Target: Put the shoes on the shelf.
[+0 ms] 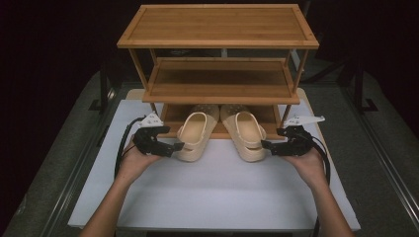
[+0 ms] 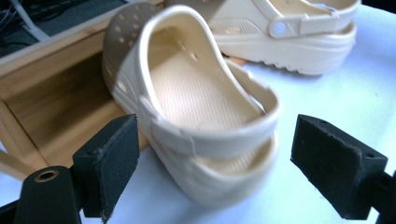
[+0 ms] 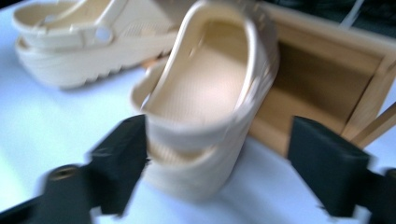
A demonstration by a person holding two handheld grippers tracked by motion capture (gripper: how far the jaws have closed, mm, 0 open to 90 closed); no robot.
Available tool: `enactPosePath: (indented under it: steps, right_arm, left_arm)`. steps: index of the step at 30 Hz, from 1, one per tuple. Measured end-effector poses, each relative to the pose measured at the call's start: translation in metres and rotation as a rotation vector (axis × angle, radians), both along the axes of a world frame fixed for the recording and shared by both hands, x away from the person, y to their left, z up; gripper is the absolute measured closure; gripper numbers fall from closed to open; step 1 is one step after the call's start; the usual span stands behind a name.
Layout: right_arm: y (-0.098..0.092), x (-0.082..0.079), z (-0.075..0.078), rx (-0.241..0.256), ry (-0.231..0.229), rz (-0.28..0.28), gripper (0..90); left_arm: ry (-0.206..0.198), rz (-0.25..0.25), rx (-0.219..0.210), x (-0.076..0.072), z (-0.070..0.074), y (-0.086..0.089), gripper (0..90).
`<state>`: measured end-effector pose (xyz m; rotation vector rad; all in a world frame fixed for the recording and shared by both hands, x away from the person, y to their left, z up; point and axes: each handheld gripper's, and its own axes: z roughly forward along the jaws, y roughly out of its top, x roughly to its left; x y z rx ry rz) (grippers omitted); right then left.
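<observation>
At the left of the high view, the person's left hand (image 1: 132, 165) holds the left gripper (image 1: 179, 146) low over the white table (image 1: 212, 192). Its tips are just at the outer side of the left clog (image 1: 195, 136). In the left gripper view the two black jaws stand wide apart, open, and the heel of this clog lies between them; both pads are apart from the rubber, with free room on each side.

The left clog has its toe pushed onto the bottom shelf of the wooden rack (image 1: 217, 27), while its heel part sticks out over the shelf's front edge onto the table. The right clog (image 1: 245, 134) lies just beside it in the same way, toe under the rack, heel out. A narrow gap stays between the two clogs.

At the right, the right hand (image 1: 309, 165) holds the right gripper (image 1: 263, 144), with tips just at the outer side of the right clog. In the right gripper view, which is blurred, its jaws are also open; the left pad (image 3: 122, 163) seems very near or touching the heel, I cannot tell which, and the other pad is well apart.

Near the front edge the table is free. The middle shelf hangs low over the toes of the clogs.
</observation>
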<state>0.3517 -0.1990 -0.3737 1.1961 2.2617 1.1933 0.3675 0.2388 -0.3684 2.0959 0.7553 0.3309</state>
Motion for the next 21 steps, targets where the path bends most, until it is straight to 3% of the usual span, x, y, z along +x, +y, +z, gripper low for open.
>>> enactPosePath:
  steps: [2, 5, 7, 9, 11, 21]
  right_arm:
    - [0.0, -0.005, -0.004, -0.013, 0.004, 0.017, 17.0]
    - [0.001, -0.008, -0.014, -0.017, 0.029, 0.039, 13.2]
    - [0.003, -0.01, -0.022, -0.008, 0.02, 0.047, 13.3]
    - [0.006, -0.008, -0.03, -0.006, 0.037, 0.061, 12.3]
    - [0.01, -0.005, -0.036, -0.035, 0.044, 0.065, 11.9]
    - [0.024, 0.008, -0.055, -0.036, 0.08, 0.111, 10.2]
  left_arm:
    - [0.009, 0.0, 0.004, -0.003, -0.007, 0.003, 12.6]
    - [0.02, 0.0, 0.041, -0.004, -0.02, 0.004, 9.7]
    - [0.033, -0.006, 0.055, -0.003, -0.027, 0.003, 8.8]
    - [0.044, -0.019, 0.079, 0.0, -0.034, -0.001, 7.8]
    - [0.053, -0.028, 0.108, 0.002, -0.039, -0.006, 4.3]
    - [0.079, -0.052, 0.142, 0.013, -0.06, -0.022, 3.3]
